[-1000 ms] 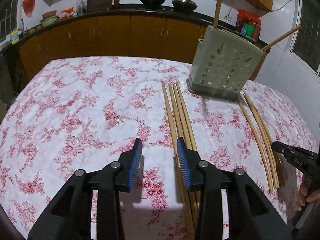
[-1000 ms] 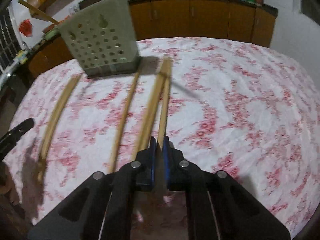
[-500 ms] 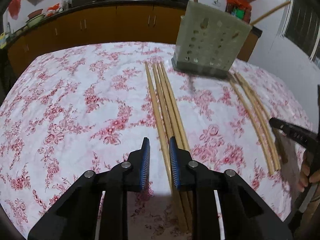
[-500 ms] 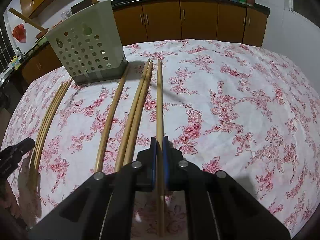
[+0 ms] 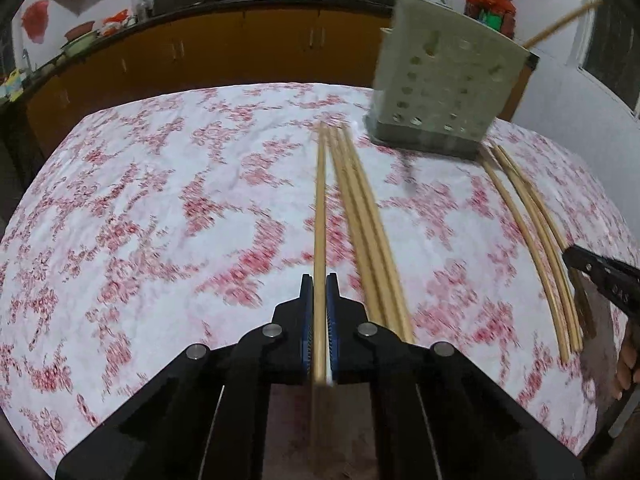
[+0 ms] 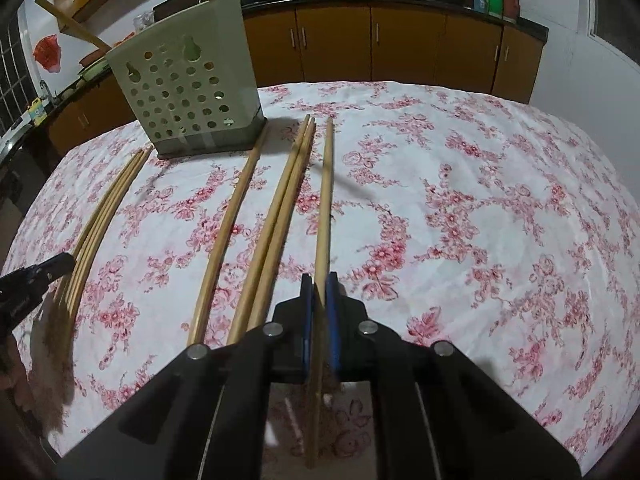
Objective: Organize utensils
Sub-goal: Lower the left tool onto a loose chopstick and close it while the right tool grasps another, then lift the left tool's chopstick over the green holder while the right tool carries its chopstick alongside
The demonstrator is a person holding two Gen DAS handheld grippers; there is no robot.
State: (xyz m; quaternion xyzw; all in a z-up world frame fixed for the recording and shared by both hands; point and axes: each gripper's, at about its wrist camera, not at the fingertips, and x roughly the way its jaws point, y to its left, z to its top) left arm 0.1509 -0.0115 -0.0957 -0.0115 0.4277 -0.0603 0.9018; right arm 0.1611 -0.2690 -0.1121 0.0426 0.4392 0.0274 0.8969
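Floral tablecloth [image 6: 480, 200]; long bamboo chopsticks [image 6: 276, 216].

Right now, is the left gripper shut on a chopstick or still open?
Shut on one. The left gripper has just been closing, and its blue fingers now press a single chopstick between them.

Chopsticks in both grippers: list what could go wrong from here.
1. The left gripper, whose jaws have just been closing, clamps one chopstick near its end; the long free length could swing against the bundle beside it.
2. The right gripper pinches its chopstick the same way; it may pivot or slip when raised.
3. The perforated holder already has sticks leaning out; a poorly aimed tip could catch its rim or tip it.
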